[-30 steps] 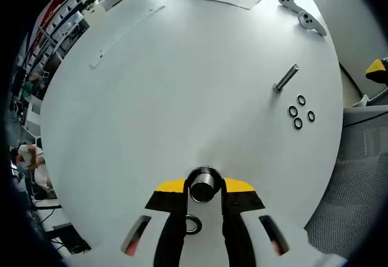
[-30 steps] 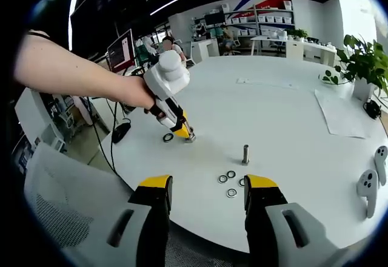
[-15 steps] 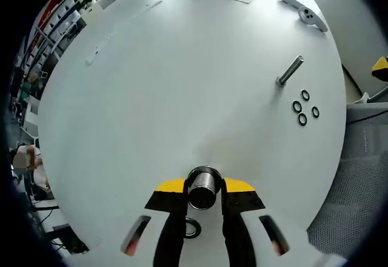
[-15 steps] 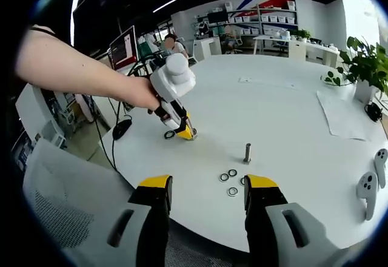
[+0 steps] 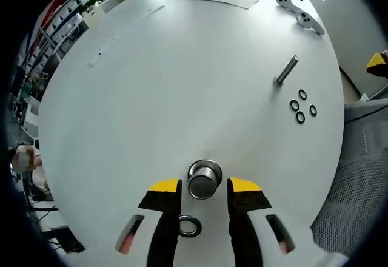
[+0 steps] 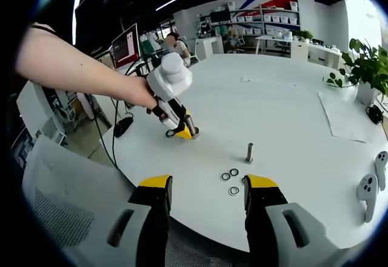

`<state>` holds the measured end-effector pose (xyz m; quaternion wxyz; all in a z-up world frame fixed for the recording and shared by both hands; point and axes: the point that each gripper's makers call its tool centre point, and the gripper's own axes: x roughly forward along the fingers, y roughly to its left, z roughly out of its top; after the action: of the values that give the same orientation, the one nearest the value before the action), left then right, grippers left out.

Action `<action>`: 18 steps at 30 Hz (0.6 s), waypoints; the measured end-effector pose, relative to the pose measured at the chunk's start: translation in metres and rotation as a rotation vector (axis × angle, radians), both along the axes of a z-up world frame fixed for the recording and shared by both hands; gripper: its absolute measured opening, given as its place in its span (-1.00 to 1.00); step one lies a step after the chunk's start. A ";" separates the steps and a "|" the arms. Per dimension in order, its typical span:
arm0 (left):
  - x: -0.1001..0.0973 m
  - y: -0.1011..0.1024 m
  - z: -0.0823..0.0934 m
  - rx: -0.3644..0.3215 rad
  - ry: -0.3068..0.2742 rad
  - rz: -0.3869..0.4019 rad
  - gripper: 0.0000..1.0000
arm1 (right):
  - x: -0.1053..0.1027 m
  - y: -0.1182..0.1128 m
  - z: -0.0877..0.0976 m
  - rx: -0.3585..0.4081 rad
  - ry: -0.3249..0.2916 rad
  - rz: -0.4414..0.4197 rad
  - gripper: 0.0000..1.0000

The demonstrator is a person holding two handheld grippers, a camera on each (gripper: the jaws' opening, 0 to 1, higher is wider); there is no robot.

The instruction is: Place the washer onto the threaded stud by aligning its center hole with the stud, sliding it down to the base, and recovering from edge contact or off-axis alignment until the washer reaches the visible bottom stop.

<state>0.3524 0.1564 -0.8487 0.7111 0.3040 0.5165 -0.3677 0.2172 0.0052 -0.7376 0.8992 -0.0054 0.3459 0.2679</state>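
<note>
**2 hand-held grippers spread apart, stud upright between the left jaws**

4 loose washers (image 5: pixel 302 105) lay in a cluster at 2 o'clock on the white worktop (image 5: pixel 182 85) in the left gripper view, just beside a second threaded stud (image 5: pixel 285 71) that stood on its base. The left hand-held gripper (image 5: pixel 204 189) had its yellow-tipped jaws spread, with a short metal stud (image 5: pixel 204 179) standing between them and a gap visible on each side. 1 washer (image 5: pixel 189 226) lay flat on the worktop at 6 o'clock, between the jaw arms and just below that stud.

In the right gripper view, the right hand-held gripper (image 6: pixel 206 185) was wide open and held nothing. The person's hand (image 6: pixel 142 92) gripped the left tool at 10 o'clock, its tips down at the worktop. The upright stud (image 6: pixel 249 152) stood near the centre, with the washers (image 6: pixel 230 176) just below it. 2 white controllers (image 6: pixel 370 182) lay at 3 o'clock near the worktop edge.
</note>
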 end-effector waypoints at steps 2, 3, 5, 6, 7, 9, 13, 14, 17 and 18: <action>0.001 0.006 0.001 0.004 0.004 0.010 -0.43 | 0.000 0.000 0.000 -0.004 -0.003 0.003 0.00; 0.001 0.010 0.000 0.009 0.006 0.016 -0.43 | 0.000 0.000 0.000 -0.005 -0.004 0.002 0.00; 0.001 0.018 0.001 0.015 0.005 0.027 -0.43 | 0.000 -0.001 0.000 -0.003 0.000 -0.003 0.00; 0.001 0.021 0.001 0.017 0.007 0.036 -0.43 | 0.001 -0.002 0.000 -0.003 -0.001 -0.004 0.00; 0.000 0.026 0.000 0.018 0.015 0.056 -0.42 | 0.001 -0.002 0.000 -0.003 -0.002 -0.005 0.00; -0.003 0.034 -0.002 0.015 0.030 0.094 -0.42 | 0.001 -0.002 0.001 -0.001 -0.002 -0.008 0.00; -0.007 0.046 -0.008 -0.018 0.069 0.197 -0.45 | 0.001 -0.002 0.000 -0.003 0.001 -0.005 0.00; -0.007 0.048 -0.010 -0.016 0.068 0.196 -0.43 | 0.000 -0.001 0.000 -0.005 0.001 -0.002 0.00; -0.011 0.055 -0.015 0.006 0.068 0.193 -0.41 | 0.000 -0.001 -0.001 -0.009 -0.001 -0.001 0.00; -0.013 0.057 -0.016 0.011 0.071 0.194 -0.41 | 0.000 -0.001 -0.001 -0.008 0.000 -0.001 0.00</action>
<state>0.3396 0.2135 -0.8650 0.7227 0.2433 0.5705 -0.3049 0.2174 0.0041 -0.7382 0.8994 -0.0087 0.3468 0.2660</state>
